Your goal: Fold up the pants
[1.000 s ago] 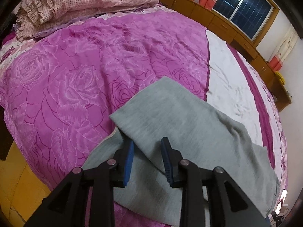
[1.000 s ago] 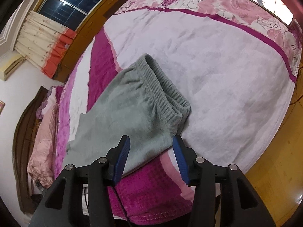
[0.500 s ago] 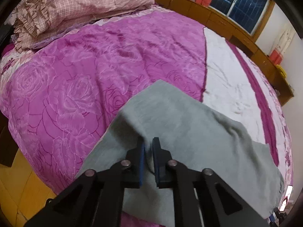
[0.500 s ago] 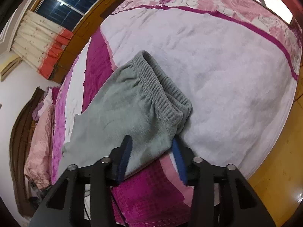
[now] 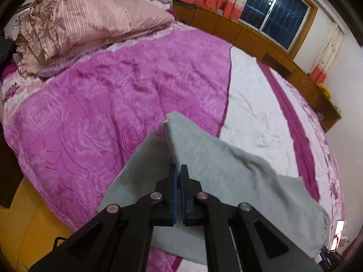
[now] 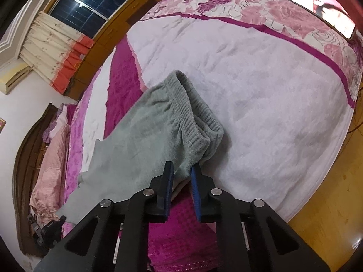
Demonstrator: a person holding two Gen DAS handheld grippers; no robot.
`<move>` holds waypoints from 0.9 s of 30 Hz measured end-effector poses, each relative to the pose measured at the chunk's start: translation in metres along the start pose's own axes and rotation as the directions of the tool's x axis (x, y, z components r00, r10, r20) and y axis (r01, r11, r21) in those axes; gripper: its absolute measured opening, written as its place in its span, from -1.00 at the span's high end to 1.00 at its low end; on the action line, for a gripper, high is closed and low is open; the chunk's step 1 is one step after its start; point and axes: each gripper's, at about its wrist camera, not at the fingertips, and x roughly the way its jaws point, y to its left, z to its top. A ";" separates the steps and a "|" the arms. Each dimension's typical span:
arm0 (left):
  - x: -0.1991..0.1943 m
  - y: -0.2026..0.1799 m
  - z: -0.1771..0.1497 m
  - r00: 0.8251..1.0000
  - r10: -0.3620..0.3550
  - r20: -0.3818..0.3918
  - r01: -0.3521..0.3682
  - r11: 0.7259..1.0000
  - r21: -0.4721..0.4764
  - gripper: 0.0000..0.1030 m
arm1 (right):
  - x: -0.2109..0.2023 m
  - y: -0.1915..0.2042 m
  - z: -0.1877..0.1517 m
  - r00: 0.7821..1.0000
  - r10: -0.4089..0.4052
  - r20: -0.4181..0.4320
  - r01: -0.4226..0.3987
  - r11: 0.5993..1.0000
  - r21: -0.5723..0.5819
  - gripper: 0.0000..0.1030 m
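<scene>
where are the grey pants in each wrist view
Left wrist: grey pants fill the lower centre, hem end pinched in the left gripper and lifted.
Right wrist: pants run centre to lower left, waistband corner in the right gripper.
Shared landmark: the dark window, top right in the left view, top left in the right.

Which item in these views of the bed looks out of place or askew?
A lit phone lies near the bed's edge, apart from the folding. The grey pants look orderly, each end pinched by a hand-held gripper; the quilt is loosely heaped.

Left hand-held gripper point(image 5: 179, 170) clamped; right hand-held gripper point(image 6: 182, 173) pinching (jaws just closing)
</scene>
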 end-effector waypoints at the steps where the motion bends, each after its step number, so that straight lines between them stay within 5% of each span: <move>1: -0.005 -0.001 0.001 1.000 -0.006 0.004 0.006 1.000 0.005 0.95 | -0.001 0.001 0.001 1.000 -0.001 0.002 0.001 1.000 -0.007 0.87; 27: 0.013 0.022 -0.026 0.998 0.014 -0.062 -0.015 1.000 -0.008 0.95 | -0.010 -0.006 0.006 0.998 -0.051 0.021 0.049 0.996 0.078 0.69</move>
